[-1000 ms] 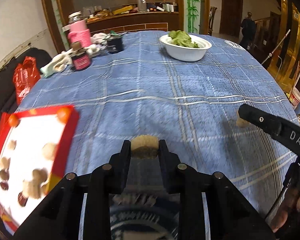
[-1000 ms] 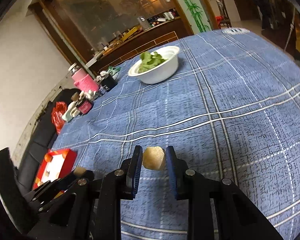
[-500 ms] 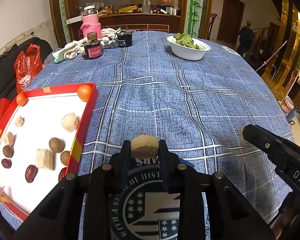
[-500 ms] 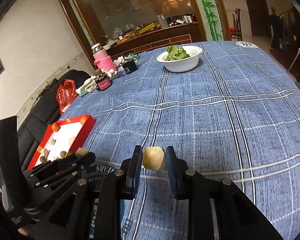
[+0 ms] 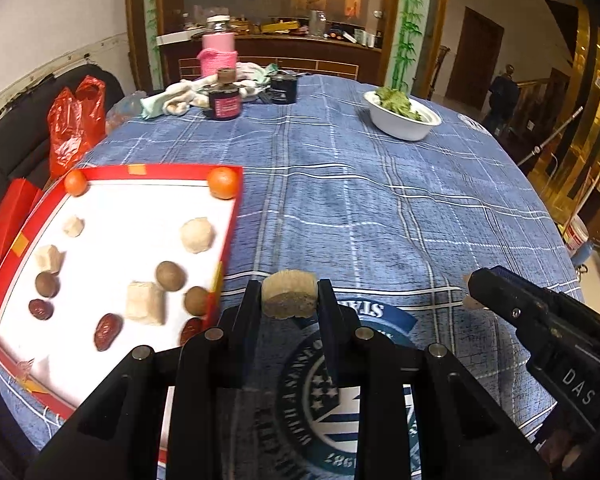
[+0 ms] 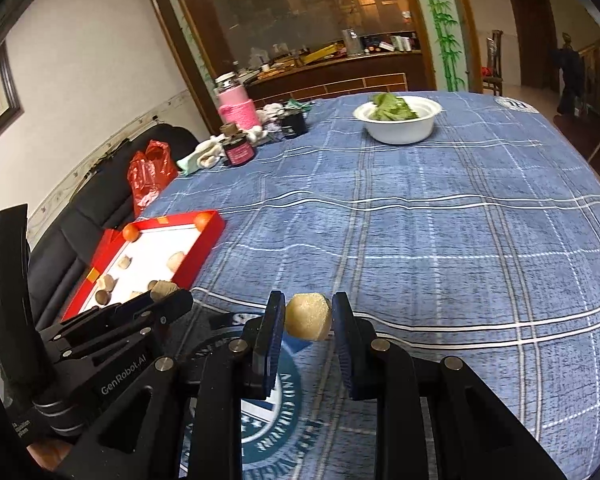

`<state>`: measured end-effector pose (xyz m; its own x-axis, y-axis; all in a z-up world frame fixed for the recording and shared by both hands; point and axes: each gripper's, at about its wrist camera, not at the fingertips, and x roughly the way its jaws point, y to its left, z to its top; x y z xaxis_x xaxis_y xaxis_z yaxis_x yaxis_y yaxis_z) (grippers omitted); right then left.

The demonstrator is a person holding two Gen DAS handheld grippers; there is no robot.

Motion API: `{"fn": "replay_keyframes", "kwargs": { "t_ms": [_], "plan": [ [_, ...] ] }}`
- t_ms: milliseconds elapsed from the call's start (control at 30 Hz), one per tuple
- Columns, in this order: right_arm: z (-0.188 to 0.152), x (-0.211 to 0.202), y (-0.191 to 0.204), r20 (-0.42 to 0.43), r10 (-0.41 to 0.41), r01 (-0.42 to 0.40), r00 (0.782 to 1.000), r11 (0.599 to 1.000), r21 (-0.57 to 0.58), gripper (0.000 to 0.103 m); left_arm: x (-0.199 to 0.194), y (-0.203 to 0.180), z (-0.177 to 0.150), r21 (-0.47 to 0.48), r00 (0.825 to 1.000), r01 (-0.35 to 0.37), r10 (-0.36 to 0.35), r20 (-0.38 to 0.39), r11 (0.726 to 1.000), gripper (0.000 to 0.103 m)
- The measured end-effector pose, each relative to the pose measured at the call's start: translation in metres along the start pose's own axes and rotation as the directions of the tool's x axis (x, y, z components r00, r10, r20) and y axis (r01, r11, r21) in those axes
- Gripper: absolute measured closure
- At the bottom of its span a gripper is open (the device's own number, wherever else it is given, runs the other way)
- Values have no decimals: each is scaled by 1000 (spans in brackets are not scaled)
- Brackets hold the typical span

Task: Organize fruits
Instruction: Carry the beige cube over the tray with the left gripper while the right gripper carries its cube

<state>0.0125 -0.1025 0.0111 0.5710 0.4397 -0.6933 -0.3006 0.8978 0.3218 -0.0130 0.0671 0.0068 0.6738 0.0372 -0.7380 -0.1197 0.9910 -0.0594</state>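
Round table under blue plaid tablecloth [image 5: 380, 208] carries: red-rimmed white-floored tray [image 5: 236, 216] at left, white bowl of greens [image 5: 400, 124] upper right, dark red-labelled jar [image 5: 225, 104], black jar [image 5: 283, 89], pink-sleeved bottle [image 5: 218, 54], crumpled cloths [image 5: 172, 98] upper left.

Each camera looks forward from close behind its own gripper, low above the blue tablecloth [image 5: 380, 208]; both views share the red tray [image 6: 208, 236] and white bowl [image 5: 400, 122]

The red tray [image 5: 228, 240] is shifting toward frame centre in the left wrist view; the white bowl [image 5: 400, 124] is apparently drifting toward upper right.
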Motion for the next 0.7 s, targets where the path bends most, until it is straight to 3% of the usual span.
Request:
{"fn": "replay_keyframes", "kwargs": {
  "t_ms": [300, 433, 700],
  "plan": [
    [0, 8, 36, -15, 52, -53, 999, 997, -64, 79, -14, 35, 1, -53, 999, -28, 29, 28, 998, 78],
    [7, 14, 59, -16, 90, -91, 996, 991, -102, 79, -20, 66, 3, -105, 995, -85, 90, 49, 991, 78],
    [26, 44, 133, -38, 189, -192, 981, 958, -212, 79, -13, 133, 4, -225, 979, -193, 202, 16, 955, 78]
  ]
}}
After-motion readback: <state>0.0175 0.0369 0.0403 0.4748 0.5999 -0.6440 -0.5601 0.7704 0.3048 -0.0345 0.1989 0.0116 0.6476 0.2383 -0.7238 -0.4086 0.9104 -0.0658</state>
